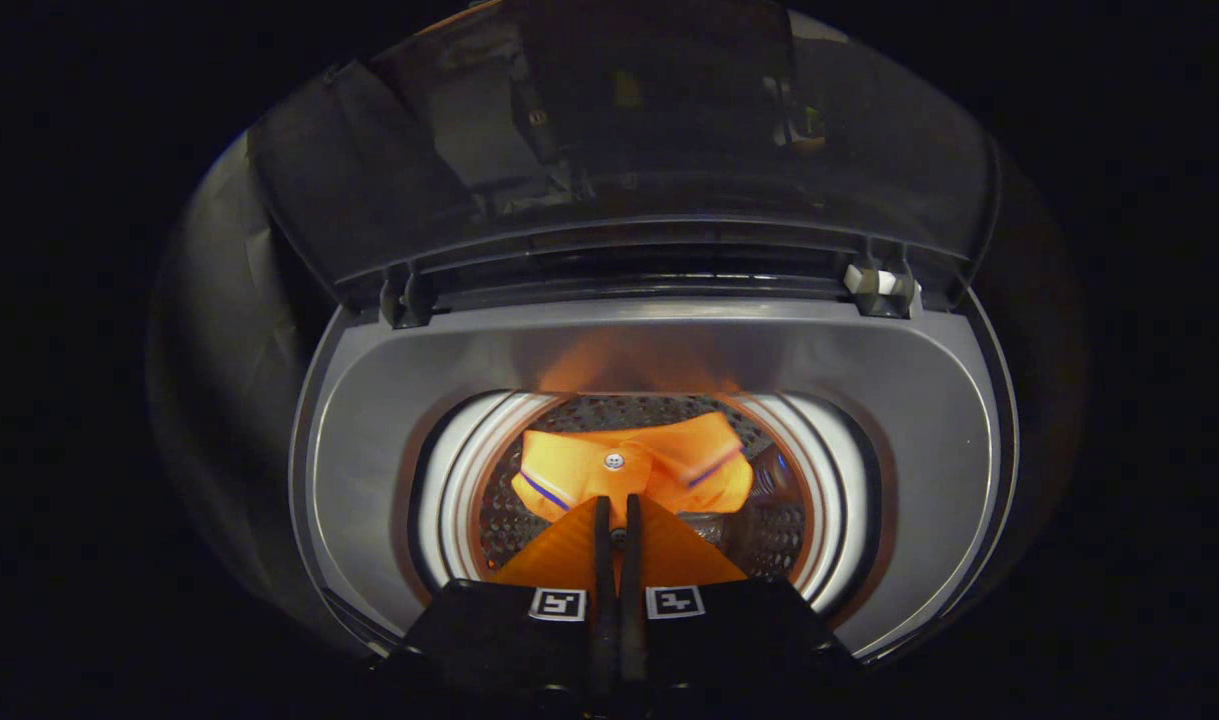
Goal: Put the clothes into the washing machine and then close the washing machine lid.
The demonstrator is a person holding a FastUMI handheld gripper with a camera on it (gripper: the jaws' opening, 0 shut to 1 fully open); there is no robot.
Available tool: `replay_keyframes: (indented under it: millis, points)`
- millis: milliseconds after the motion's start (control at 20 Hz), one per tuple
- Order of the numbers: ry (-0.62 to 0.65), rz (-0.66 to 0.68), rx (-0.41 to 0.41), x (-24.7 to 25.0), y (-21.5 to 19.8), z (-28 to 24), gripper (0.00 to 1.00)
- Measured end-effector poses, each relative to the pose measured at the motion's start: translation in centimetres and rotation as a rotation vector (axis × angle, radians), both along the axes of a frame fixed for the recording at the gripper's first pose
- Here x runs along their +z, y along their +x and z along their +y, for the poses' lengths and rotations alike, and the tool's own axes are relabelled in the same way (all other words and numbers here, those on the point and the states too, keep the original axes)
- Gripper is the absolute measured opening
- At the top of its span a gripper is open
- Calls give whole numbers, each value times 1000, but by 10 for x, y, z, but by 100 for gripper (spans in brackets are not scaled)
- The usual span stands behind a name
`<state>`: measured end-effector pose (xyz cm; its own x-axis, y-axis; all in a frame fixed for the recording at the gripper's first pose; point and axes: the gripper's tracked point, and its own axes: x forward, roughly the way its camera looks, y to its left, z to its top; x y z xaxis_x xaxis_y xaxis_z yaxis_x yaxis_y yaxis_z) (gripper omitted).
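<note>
Gripper (617, 510) fingers pressed together, only a thin slit between the pads, tips pinching the near edge of the orange garment (634, 465). Garment hangs at the fingertips over the drum mouth, a metal snap and blue stripes showing on it. Just beyond and below: perforated drum (769, 530), white ring around its opening. Around that, grey top deck of the washing machine (869, 400), orange glow reflected on its far slope. Farthest: lid (619, 150) raised upright on two hinges past the deck, dark and translucent. Room beyond is dark.
</note>
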<state>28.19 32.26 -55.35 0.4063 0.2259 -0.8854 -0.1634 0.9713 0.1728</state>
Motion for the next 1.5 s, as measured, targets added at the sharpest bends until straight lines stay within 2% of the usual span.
replay_keyframes:
  millis: [150, 200, 300, 350, 600, 650, 850, 1000, 1200, 1300, 1500]
  points:
    - [-11, -21, -22, 5, 1, -7, 19]
    - [-18, -29, -25, 7, 2, -9, 19]
    - [-26, -16, -18, 9, 0, -12, 30]
    - [-24, -17, -19, 10, 0, -12, 38]
    - [-20, -40, -16, 24, -9, -16, 44]
    - [-19, -49, -13, 27, -11, -16, 48]
    - [-11, -67, -13, 42, -17, -18, 74]
    - [-14, -83, 3, 52, -21, -21, 75]
    - [5, -112, 14, 71, -28, -19, 89]
    - [11, -131, 20, 82, -30, -21, 100]
    - [27, -231, 35, 123, -29, -25, 99]
